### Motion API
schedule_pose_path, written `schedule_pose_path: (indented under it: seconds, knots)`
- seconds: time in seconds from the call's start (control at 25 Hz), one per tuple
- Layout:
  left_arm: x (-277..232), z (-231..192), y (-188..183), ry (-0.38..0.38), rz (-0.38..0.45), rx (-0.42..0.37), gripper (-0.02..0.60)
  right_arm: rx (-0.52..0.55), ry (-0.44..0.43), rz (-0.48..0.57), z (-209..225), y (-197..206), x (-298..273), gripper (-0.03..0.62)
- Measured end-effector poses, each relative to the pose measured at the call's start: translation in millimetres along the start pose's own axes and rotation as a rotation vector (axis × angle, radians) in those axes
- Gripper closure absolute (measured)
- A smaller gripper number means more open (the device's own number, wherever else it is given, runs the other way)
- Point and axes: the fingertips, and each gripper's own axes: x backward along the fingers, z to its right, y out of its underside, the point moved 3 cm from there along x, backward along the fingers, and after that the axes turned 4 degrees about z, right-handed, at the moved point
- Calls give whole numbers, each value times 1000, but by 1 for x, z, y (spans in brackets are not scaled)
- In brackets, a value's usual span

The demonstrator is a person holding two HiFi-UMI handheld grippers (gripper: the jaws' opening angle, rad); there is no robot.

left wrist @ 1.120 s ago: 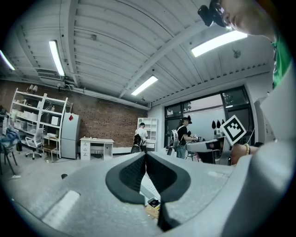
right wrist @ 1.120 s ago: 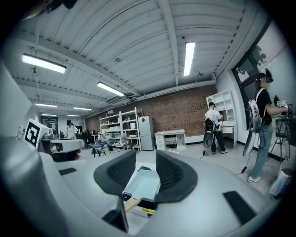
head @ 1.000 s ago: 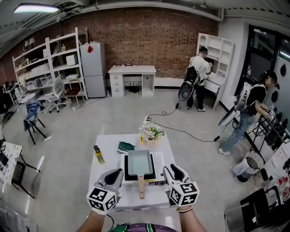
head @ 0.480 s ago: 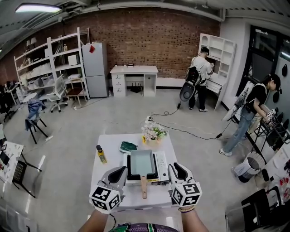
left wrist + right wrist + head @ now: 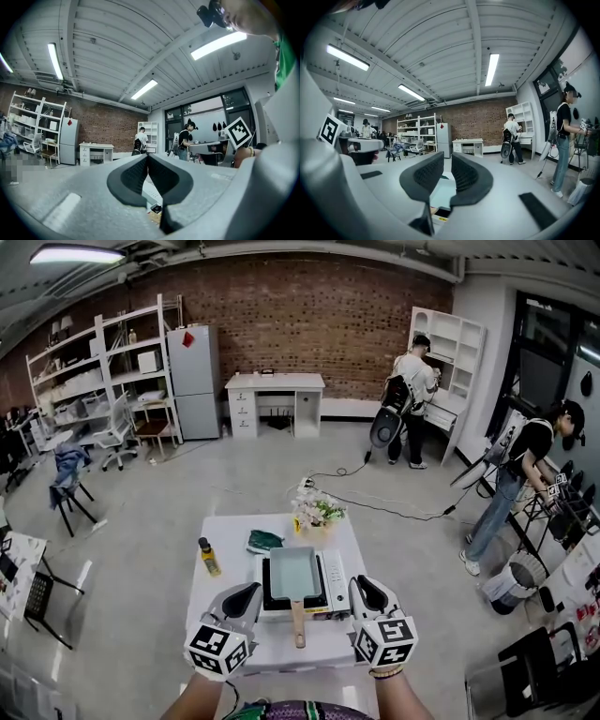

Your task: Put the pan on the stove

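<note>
All done, seemingly — pan (image 5: pixel 292 575) sitting on stove (image 5: pixel 330 578); left gripper (image 5: pixel 246 598) pinched together on nothing, right gripper (image 5: pixel 364 592) narrowly apart, just been closing, empty too

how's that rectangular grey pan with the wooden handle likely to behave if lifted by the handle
The rectangular grey pan looks rigid metal, so probably stiff. Held by its long wooden handle, the body sits far out, so it may dip. Flat on the portable stove, it shouldn't roll.
</note>
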Motion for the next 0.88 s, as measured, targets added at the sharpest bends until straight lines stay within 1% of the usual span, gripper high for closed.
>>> schedule_pose_path:
  seconds: [0.32, 0.52, 0.68, 0.88]
  knots:
    - [5, -1, -3, -5, 19, -4, 565, 9, 0, 10, -7, -5, 1, 548]
    - [9, -1, -4, -11, 26, -1, 565, 7, 3, 12, -10, -4, 2, 576]
    - [15, -4, -1, -15, 25, 3, 565, 15, 12, 16, -17, -3, 4, 589]
    - [14, 0, -1, -14, 18, 15, 565, 18, 19, 7, -14, -6, 10, 591]
